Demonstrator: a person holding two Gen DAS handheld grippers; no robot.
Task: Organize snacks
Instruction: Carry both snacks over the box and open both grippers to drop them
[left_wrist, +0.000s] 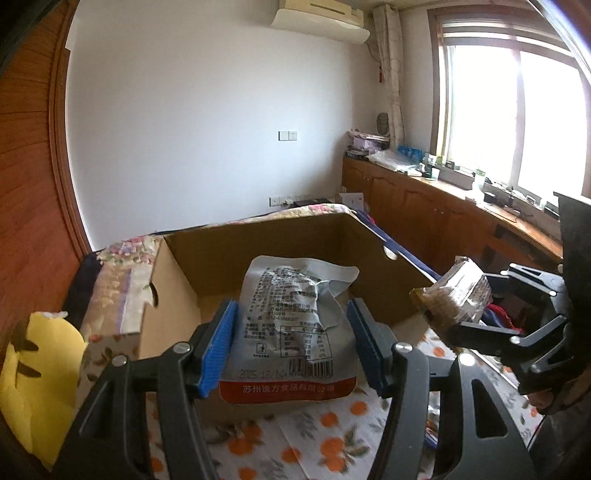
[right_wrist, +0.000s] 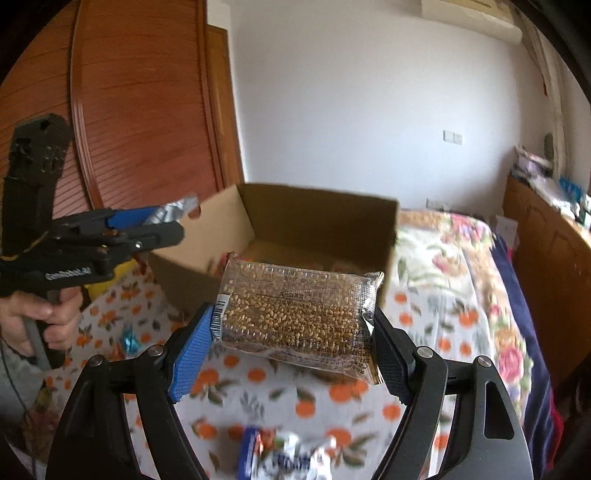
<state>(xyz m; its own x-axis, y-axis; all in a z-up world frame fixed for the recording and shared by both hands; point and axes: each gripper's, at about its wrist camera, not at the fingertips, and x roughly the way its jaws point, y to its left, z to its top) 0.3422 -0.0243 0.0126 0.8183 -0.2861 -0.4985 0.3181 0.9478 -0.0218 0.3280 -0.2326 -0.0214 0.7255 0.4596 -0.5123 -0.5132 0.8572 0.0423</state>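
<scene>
My left gripper (left_wrist: 291, 343) is shut on a grey foil snack pouch (left_wrist: 291, 314) with a red bottom band, held at the near wall of an open cardboard box (left_wrist: 258, 254). My right gripper (right_wrist: 295, 339) is shut on a clear pack of sesame bars (right_wrist: 299, 314), held above the bed in front of the same box (right_wrist: 321, 221). The right gripper with its pack (left_wrist: 458, 295) shows at the right of the left wrist view. The left gripper with foil in it (right_wrist: 162, 218) shows at the left of the right wrist view.
The box stands on a bed with an orange-print cloth (right_wrist: 306, 398). A blue and white snack packet (right_wrist: 284, 458) and a small blue wrapper (right_wrist: 131, 341) lie on the cloth. A yellow object (left_wrist: 40, 373) is left of the box. A wooden cabinet (left_wrist: 424, 214) lines the right wall.
</scene>
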